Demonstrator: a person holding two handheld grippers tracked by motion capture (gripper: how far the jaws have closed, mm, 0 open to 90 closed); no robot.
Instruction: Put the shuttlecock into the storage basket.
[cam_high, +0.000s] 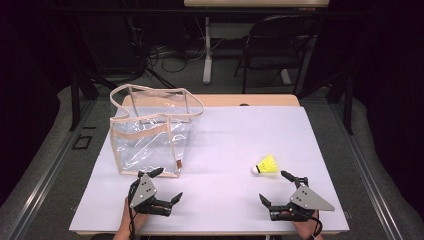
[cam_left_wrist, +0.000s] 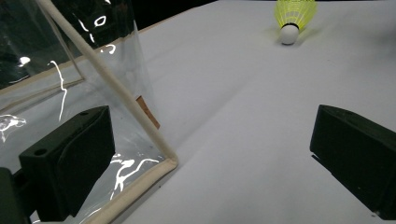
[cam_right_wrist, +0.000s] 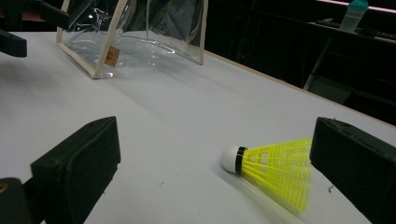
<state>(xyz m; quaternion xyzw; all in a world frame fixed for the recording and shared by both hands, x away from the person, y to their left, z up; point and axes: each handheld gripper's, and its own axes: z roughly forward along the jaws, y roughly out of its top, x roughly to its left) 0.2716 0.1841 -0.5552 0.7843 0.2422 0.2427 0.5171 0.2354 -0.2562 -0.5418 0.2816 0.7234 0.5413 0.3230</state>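
Both grippers, left (cam_high: 163, 185) and right (cam_high: 278, 188), are hovering spread and empty at lower frame; shuttlecock (cam_high: 266, 165) is lying near the right one, bag (cam_high: 150, 132) standing upper left.

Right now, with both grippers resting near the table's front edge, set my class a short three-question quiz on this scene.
1. True or false: the yellow shuttlecock lies inside the clear bag.
2. Which gripper is nearer the shuttlecock: A) left gripper, B) right gripper?
3. Fill in: both grippers' jaws stand ____.

Key: 1 false, it lies on the white table, apart from the bag. 2 B. 3 open, holding nothing.
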